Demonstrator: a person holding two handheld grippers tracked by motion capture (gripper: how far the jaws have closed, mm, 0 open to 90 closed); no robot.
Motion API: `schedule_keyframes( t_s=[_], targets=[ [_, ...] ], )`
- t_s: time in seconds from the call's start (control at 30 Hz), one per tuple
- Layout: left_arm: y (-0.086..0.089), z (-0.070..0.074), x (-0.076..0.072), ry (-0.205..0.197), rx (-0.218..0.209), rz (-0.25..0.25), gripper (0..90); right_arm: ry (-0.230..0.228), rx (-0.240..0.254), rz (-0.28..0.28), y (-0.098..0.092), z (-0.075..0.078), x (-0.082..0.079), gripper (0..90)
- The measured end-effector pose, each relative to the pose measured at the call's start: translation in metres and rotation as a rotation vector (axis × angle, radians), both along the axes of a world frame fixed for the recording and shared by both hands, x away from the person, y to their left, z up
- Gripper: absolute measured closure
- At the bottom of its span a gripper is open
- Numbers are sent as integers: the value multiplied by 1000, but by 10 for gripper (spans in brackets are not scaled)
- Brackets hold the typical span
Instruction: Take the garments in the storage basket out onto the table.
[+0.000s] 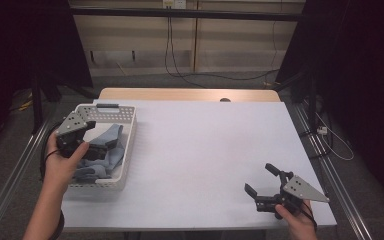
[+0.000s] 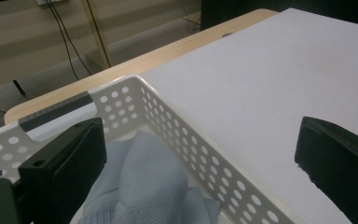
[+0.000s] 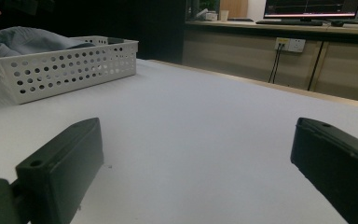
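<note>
The left gripper (image 1: 96, 145), jaws wide, hangs over the basket (image 1: 130, 131) at the worktop's (image 1: 205, 150) left edge, where the blue cloth (image 1: 111, 142) lies. One jaw sits outside the wall, so closing could catch the rim and drag the basket. The right gripper (image 1: 261, 181), also wide, holds nothing.

White table cover (image 1: 205, 150), wooden table edge (image 1: 190, 94), wall cables (image 1: 172, 55), monitor (image 3: 312, 8) on far desk.
</note>
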State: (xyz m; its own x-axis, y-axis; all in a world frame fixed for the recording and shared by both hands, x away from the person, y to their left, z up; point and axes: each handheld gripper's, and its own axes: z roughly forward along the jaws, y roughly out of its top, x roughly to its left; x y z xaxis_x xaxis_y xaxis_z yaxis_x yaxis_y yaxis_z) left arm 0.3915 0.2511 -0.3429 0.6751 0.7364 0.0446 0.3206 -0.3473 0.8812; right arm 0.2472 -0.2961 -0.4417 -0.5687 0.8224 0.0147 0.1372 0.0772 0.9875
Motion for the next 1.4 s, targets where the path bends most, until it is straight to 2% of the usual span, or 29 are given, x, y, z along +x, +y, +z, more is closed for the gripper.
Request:
schedule_keyframes(
  t_s=[0.23, 0.43, 0.63, 1.4],
  targets=[
    [2, -2, 5, 16, -5, 5, 23, 1, -2, 3, 0, 0, 0, 19],
    [5, -3, 10, 27, 25, 10, 24, 2, 0, 5, 0, 0, 0, 19],
    [7, -3, 13, 36, 27, 17, 25, 5, 0, 5, 0, -1, 1, 19],
    [15, -5, 25, 76, 81, 36, 27, 11, 4, 12, 0, -2, 2, 19]
  ],
)
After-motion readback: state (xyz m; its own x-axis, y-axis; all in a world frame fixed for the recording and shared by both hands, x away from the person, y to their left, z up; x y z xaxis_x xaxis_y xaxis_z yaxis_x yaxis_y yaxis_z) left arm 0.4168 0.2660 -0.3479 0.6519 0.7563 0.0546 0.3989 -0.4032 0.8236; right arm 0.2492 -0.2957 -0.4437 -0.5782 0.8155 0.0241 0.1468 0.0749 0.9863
